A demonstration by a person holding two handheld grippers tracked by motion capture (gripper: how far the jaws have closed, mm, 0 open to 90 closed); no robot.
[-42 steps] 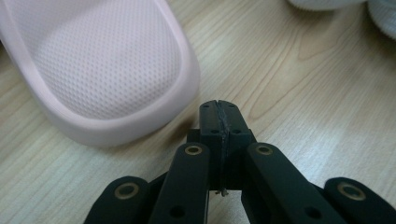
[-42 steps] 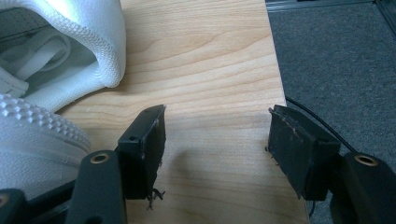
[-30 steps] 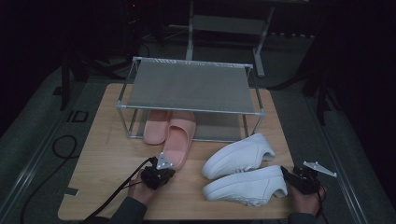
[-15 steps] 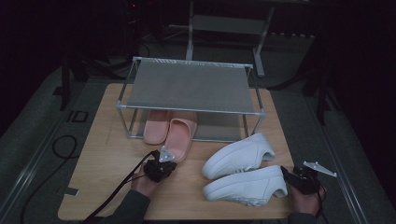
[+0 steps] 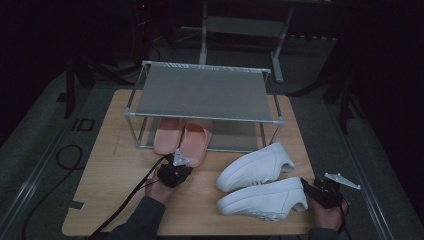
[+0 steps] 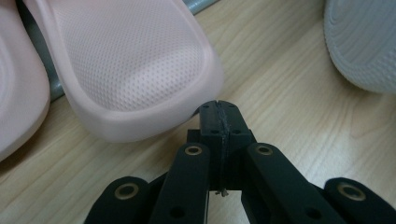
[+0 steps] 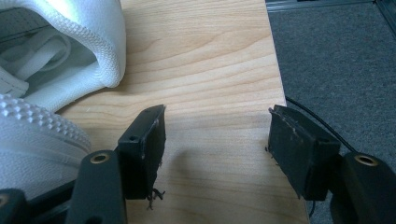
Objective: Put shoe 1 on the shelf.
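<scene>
A pair of pink slippers sits half under the metal rack (image 5: 202,92); the right slipper (image 5: 192,142) has its heel toward me. My left gripper (image 5: 183,163) is shut with nothing in it. Its closed tips (image 6: 219,109) touch the heel rim of that slipper (image 6: 135,60), and the other slipper (image 6: 18,84) lies beside it. Two white sneakers (image 5: 255,167) (image 5: 262,200) lie on the board at the right. My right gripper (image 5: 306,187) stands open (image 7: 215,140) just behind the nearer sneaker's heel (image 7: 32,144), with bare wood between its jaws.
The wooden board (image 5: 115,165) ends close to the right gripper, with grey carpet (image 7: 336,56) beyond its edge. Black cables trail from both grippers. A sneaker's toe (image 6: 359,42) lies to the right of the left gripper.
The left gripper has edged forward to the right slipper's heel. The right gripper and the sneakers have not moved.
</scene>
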